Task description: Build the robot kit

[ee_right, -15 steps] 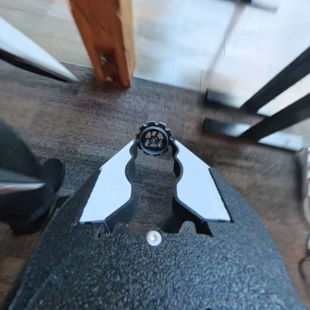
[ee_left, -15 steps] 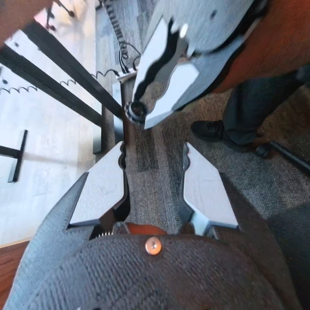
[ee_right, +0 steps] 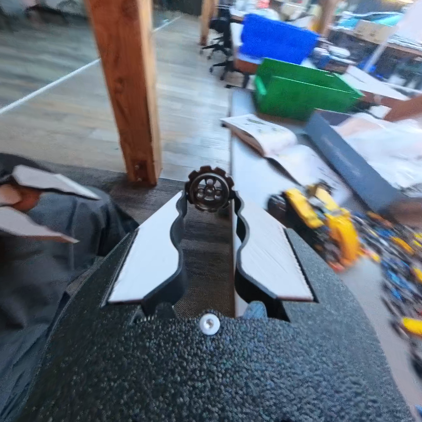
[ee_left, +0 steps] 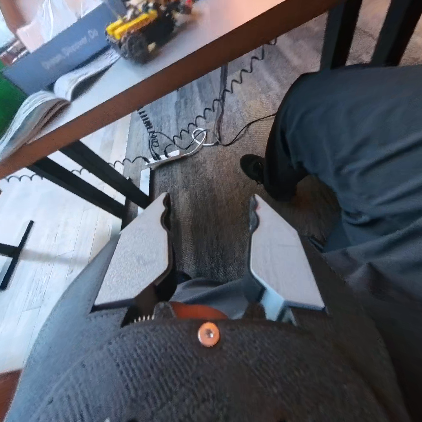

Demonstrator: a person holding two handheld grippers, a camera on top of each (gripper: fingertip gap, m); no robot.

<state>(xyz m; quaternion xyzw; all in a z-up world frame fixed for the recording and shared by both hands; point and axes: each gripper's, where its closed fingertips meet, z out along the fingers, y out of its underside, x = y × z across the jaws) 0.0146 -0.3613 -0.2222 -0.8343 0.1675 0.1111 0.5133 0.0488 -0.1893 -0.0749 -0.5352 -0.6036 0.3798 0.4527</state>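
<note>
My right gripper is shut on a small black toothed wheel, pinched at its fingertips and held in the air beside the table's near edge. A yellow and black brick-built vehicle stands on the table just right of it, and it also shows in the left wrist view. My left gripper is open and empty. It points down at the grey carpet, below the table edge. The left gripper's fingers show at the left of the right wrist view.
An open booklet, a dark box, a green bin and several loose bricks lie on the table. A wooden post stands ahead. A person's dark-trousered leg, shoe, cables and a power strip are under the table. One gripper's finger ends stand about 20 centimetres off the other's.
Both grippers have risen and tilted up: the table top and vehicle have come into view. The right gripper with the wheel has left the left wrist view. It still holds the wheel.
</note>
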